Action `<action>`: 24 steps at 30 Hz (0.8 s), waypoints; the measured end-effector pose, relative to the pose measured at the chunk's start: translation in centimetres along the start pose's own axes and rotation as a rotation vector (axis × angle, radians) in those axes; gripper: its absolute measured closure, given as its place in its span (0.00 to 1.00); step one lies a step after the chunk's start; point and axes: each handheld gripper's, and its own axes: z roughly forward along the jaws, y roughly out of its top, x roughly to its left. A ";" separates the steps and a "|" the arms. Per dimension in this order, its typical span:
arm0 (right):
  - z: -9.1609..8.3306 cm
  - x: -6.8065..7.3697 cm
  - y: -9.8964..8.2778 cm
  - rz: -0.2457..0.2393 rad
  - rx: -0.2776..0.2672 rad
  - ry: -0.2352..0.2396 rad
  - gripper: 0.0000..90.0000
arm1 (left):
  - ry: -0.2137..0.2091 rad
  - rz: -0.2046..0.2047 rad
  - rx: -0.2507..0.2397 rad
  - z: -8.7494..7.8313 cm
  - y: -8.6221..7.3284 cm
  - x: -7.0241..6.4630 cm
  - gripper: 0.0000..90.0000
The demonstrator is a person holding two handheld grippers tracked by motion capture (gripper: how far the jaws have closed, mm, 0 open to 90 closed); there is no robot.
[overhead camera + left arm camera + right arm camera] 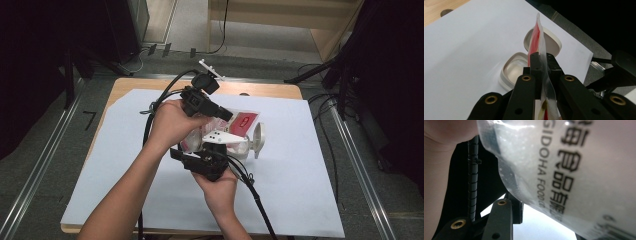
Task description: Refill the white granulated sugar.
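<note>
The food packet [539,37], a clear pouch with red print, was held up above the white sheet on the worktop [150,90], between the two hand-held grippers. The left hand-held gripper [543,60] was clenched on the packet's edge, its jaws pressed tight on the thin seam. The right hand-held gripper [212,150] sat just below the packet; its own view showed the printed pouch [574,170] up close against one jaw, but whether it was truly grasping I cannot tell. Beneath stood an open round container [515,70] with its lid [551,43] lying just beside it. Judging by this, the container was already opened, and the packet was apparently not yet torn or emptied into it.
</note>
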 end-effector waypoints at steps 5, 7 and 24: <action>-0.2 -0.2 0.0 -0.003 -0.002 -0.006 0.70 | 0.002 0.013 -0.001 0.2 0.3 -0.1 0.97; -0.3 -0.3 0.1 -0.004 -0.003 -0.006 0.70 | 0.005 0.016 -0.002 0.2 0.4 -0.1 0.97; -0.4 -0.9 0.2 -0.011 0.010 -0.014 0.70 | 0.010 0.018 -0.015 0.5 0.3 0.1 0.97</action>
